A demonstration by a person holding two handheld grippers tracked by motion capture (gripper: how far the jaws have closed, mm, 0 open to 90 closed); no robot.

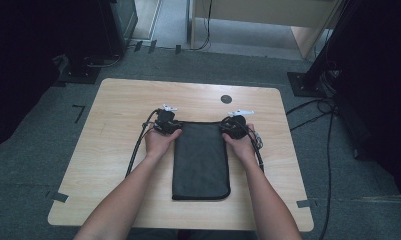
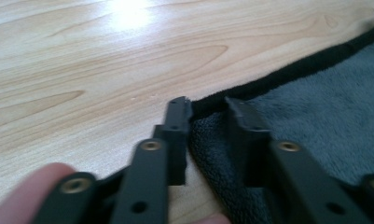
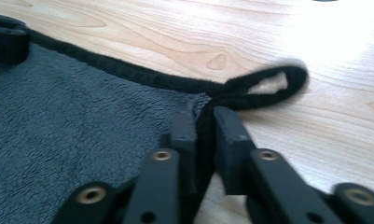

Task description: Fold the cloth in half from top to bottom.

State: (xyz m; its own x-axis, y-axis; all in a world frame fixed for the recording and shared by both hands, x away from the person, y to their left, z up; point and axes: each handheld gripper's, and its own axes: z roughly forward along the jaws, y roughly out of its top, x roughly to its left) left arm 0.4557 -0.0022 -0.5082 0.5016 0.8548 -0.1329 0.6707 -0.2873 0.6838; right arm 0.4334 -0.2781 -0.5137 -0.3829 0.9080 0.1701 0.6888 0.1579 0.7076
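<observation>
While both far corners are gripped, the folded dark grey towel (image 1: 200, 161) is kept flat on the wooden table (image 1: 113, 130).

The left gripper (image 1: 171, 128) is seen at the towel's far left corner, its jaws nearly closed with the black-bound edge pinched between them. The right gripper (image 1: 229, 129) is set at the towel's far right corner, its jaws almost together on the hem just beside the towel's small hanging loop (image 3: 268, 86). The towel's near, rounded end is left well short of the table's front edge, and a small black disc (image 1: 226, 99) is seen beyond the towel's far right corner.
</observation>
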